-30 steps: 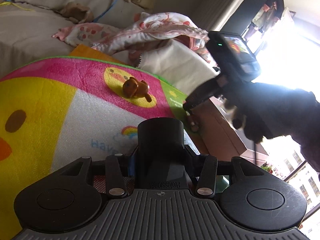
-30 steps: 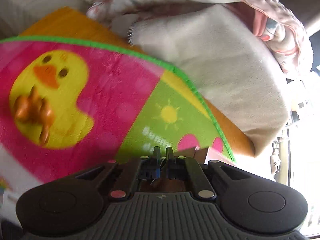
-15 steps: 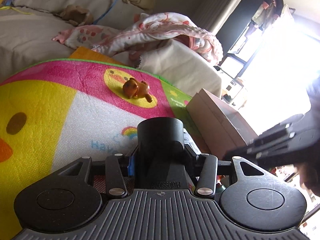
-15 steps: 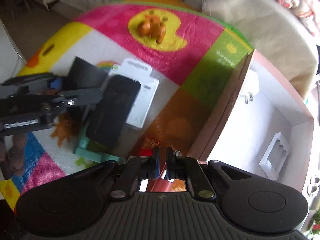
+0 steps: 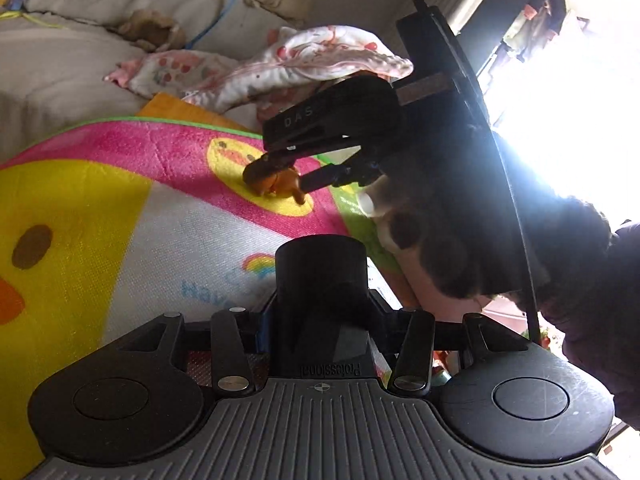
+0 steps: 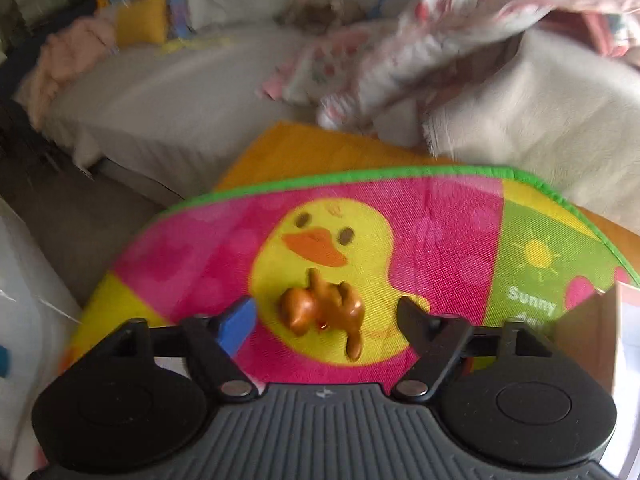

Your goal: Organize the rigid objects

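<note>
My right claw (image 6: 326, 314) sits over the orange toy figure (image 6: 322, 312) on the duck mat (image 6: 440, 232), jaws opening, toy between them, untouched; its long axis seems to run across the gap. Left claw (image 5: 320, 280) is farther back, clamped on a black cylinder (image 5: 320, 264). Cardboard box (image 6: 588, 332) on the right (contents hidden).

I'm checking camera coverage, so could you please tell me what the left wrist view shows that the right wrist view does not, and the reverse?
Only the left wrist view shows the black cylinder in the left gripper and the right gripper from outside. Only the right wrist view shows the cardboard box at its right edge. Both show the brown toy lying on the mat's yellow duck, between the opening right jaws, untouched.
</note>
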A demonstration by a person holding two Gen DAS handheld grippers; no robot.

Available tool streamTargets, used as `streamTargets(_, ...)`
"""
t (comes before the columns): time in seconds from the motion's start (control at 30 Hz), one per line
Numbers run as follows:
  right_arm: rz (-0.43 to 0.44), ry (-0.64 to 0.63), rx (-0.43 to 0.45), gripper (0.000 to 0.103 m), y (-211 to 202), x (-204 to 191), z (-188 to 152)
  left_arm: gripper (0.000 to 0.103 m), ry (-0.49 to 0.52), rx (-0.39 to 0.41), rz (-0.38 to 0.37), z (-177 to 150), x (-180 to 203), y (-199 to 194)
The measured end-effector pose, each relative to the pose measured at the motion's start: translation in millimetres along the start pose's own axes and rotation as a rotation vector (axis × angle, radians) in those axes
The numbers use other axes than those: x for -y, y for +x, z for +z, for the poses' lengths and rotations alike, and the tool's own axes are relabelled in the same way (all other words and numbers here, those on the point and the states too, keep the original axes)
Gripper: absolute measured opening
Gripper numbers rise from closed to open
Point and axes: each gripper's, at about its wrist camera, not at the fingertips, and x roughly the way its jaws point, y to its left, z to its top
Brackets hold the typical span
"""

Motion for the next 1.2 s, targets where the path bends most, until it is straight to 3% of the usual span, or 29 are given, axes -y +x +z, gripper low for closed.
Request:
streamTargets(0.1,0.021,-0.029,0.028,0.050,-24.9,2.6,-11.2,0.051,-0.009,-0.003,-0.007,0.2,-1.4,-0.2)
streamTargets(0.2,0.032,-0.085,0.079,0.050,-67.1,16.1,-47.2,0.051,-0.012,-0.003,-0.012,0.7,-2.1,-0.2)
streamTargets(0.3,0.050,-0.103,0.123,0.050,-120.2,37.7,-99.7,0.051,-0.002,0.000,-0.012,0.7,-0.6,0.1)
streamTargets(0.4,0.014,-0.076,0.169,0.050,-162.5,62.3,-157.6,0.051,0.031,0.018,-0.020,-0.6,4.9,-2.3)
streamTargets(0.57,-0.072,0.003,0.163,0.050,-179.7,95.9,-240.9,0.051,0.143,0.027,-0.058,-7.5,36.4,-13.3)
streamTargets(0.67,-0.081,0.039,0.145,0.050,-174.2,112.0,-270.5,0.051,0.202,-0.034,-0.092,-21.9,63.4,-20.1)
streamTargets(0.73,-0.077,0.065,0.183,0.052,-180.5,122.1,-280.3,0.051,0.241,-0.075,-0.085,-33.6,79.8,-24.4)
streamTargets(0.87,-0.123,0.174,0.376,0.054,-209.6,154.3,-285.5,0.051,0.256,-0.155,-0.074,-59.8,98.5,-31.2)
streamTargets(0.93,-0.170,0.256,0.487,0.064,-218.9,178.3,-280.3,0.051,0.263,-0.183,-0.051,-69.8,102.2,-31.9)
streamTargets(1.0,-0.212,0.340,0.560,0.067,-219.5,200.8,-273.3,0.051,0.257,-0.203,-0.030,-75.4,102.8,-29.4)
streamTargets(1.07,-0.206,0.392,0.586,0.067,-211.6,218.9,-263.4,0.051,0.261,-0.206,-0.009,-77.4,104.4,-26.4)
streamTargets(1.17,-0.128,0.425,0.555,0.067,-189.7,230.2,-244.5,0.051,0.275,-0.203,0.013,-74.5,107.8,-21.6)
streamTargets(1.2,-0.114,0.430,0.547,0.072,-182.6,226.4,-238.8,0.051,0.276,-0.202,0.020,-73.5,107.7,-19.6)
